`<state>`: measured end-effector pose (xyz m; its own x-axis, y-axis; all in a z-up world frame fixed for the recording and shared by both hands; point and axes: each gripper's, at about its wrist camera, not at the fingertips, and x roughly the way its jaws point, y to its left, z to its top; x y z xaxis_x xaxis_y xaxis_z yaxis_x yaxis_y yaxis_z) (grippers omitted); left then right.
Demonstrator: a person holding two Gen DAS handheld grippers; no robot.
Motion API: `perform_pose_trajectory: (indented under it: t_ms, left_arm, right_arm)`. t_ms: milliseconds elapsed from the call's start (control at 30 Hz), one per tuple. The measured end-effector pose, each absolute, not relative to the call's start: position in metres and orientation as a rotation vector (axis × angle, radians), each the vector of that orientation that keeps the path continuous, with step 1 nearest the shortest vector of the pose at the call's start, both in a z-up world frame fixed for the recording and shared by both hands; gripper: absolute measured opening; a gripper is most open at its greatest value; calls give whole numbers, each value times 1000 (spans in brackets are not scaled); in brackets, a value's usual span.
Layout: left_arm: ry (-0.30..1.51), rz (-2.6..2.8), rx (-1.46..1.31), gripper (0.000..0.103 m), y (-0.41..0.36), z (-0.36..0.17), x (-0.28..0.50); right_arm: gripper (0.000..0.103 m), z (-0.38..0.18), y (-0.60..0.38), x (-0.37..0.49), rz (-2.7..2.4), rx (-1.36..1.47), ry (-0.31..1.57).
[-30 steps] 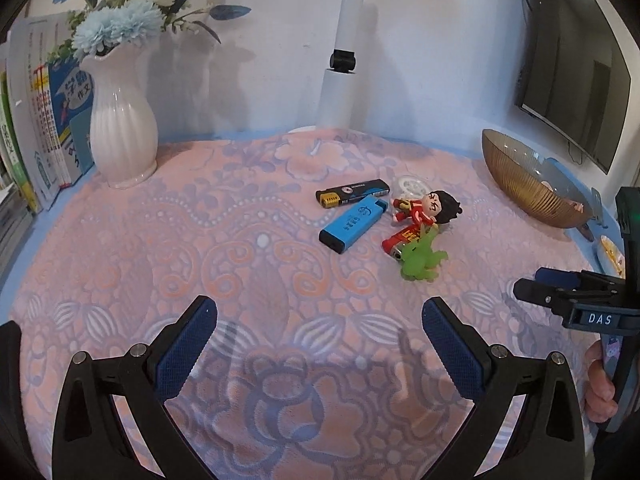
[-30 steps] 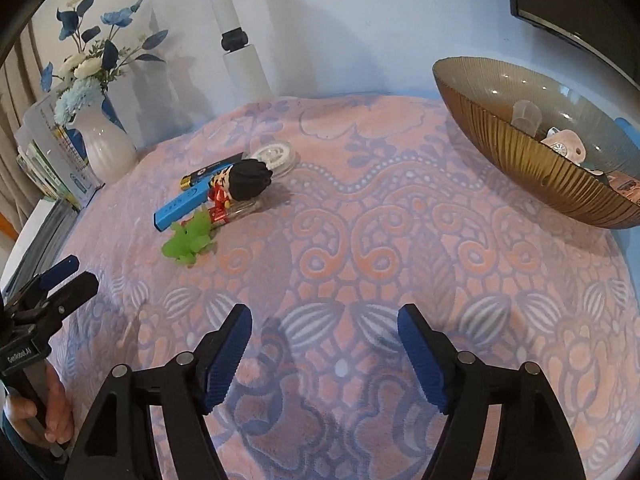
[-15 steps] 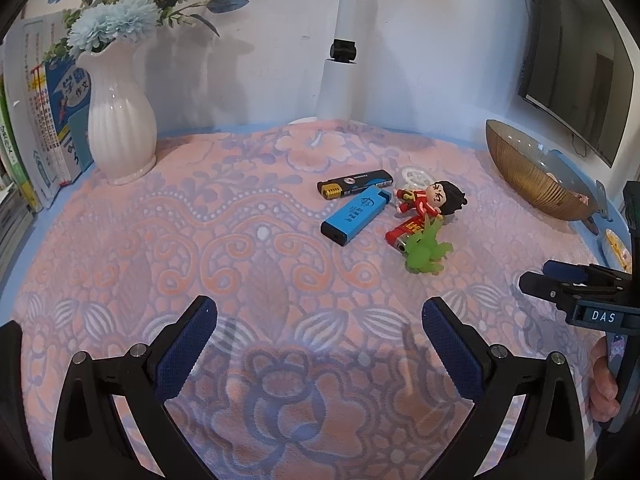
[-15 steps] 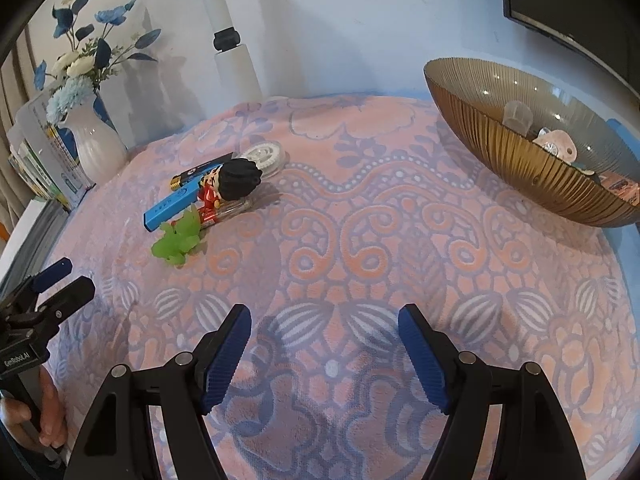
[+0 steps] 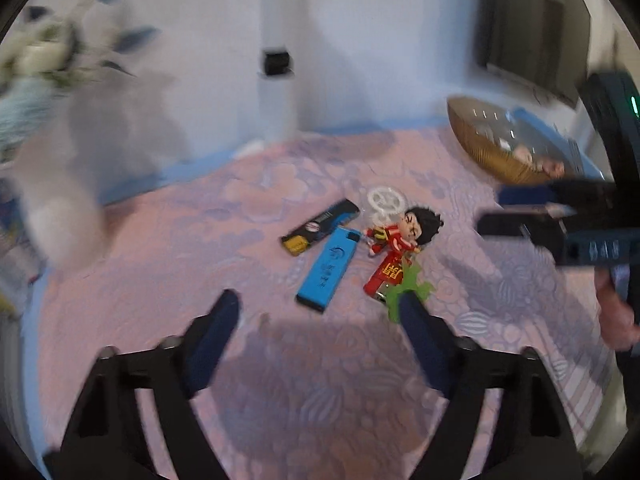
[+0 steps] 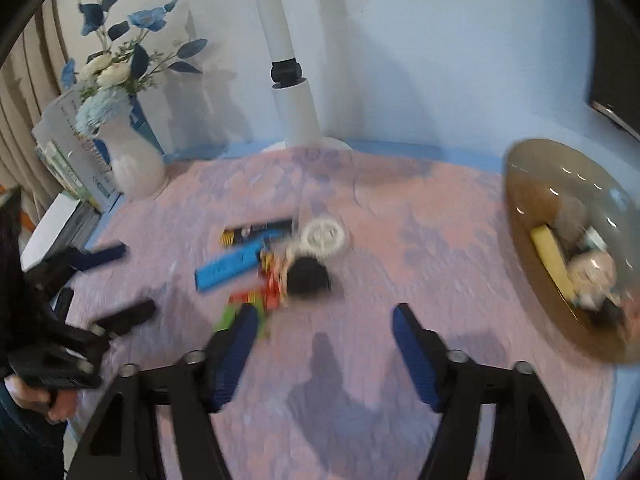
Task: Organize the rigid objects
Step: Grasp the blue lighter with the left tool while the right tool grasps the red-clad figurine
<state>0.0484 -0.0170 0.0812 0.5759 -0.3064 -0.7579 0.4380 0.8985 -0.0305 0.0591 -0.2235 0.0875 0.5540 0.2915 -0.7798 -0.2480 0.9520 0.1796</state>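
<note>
Your fingers on the left gripper (image 5: 316,307) are spread wide and hold nothing, and the same goes for the right gripper (image 6: 322,318). What has changed in the last second is closeness: both tools have swung in on the pile, and both views are smeared by that motion.

Take the blue lighter (image 5: 329,267) as your marker and read from left to right. Just left of it and a little behind lies the black lighter (image 5: 320,227), almost touching its far end. To its right sits the doll (image 5: 404,232) in red, with a clear round disc (image 5: 386,200) just behind the doll. In front of the doll lies a red lighter (image 5: 387,276), and a green toy (image 5: 412,292) rests against its near end. The right finger (image 5: 420,336) of your left gripper now covers part of that green toy. Far right of the blue lighter stands the brown bowl (image 5: 492,156), well apart from the pile and already holding a few small things.

I judge this as the start of a pick, not yet a grip: nothing is lifted, and the whole pile is on the desk (image 5: 160,248). Both grippers are converging on the same tight cluster, so decide which one goes first. The crowded right side, with the doll, red lighter and green toy touching, is likely to shift if you nudge it.
</note>
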Motion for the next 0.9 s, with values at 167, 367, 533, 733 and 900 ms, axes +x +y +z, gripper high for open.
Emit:
perform_pose_trajectory:
  t_ms: [167, 367, 533, 733, 900]
  left_arm:
    - [905, -502, 143, 67, -25, 55, 80]
    - [949, -492, 147, 50, -34, 35, 96]
    - [911, -454, 158, 26, -36, 35, 87]
    - [931, -442, 123, 21, -21, 38, 50]
    - [936, -428, 83, 21, -8, 34, -3]
  right_arm:
    - [60, 65, -209, 102, 389, 73, 972]
    - [43, 47, -190, 115, 436, 48, 1008]
    - [42, 50, -204, 99, 397, 118, 979]
    - [42, 65, -256, 39, 284, 284, 977]
    - [42, 43, -282, -27, 186, 454, 1089]
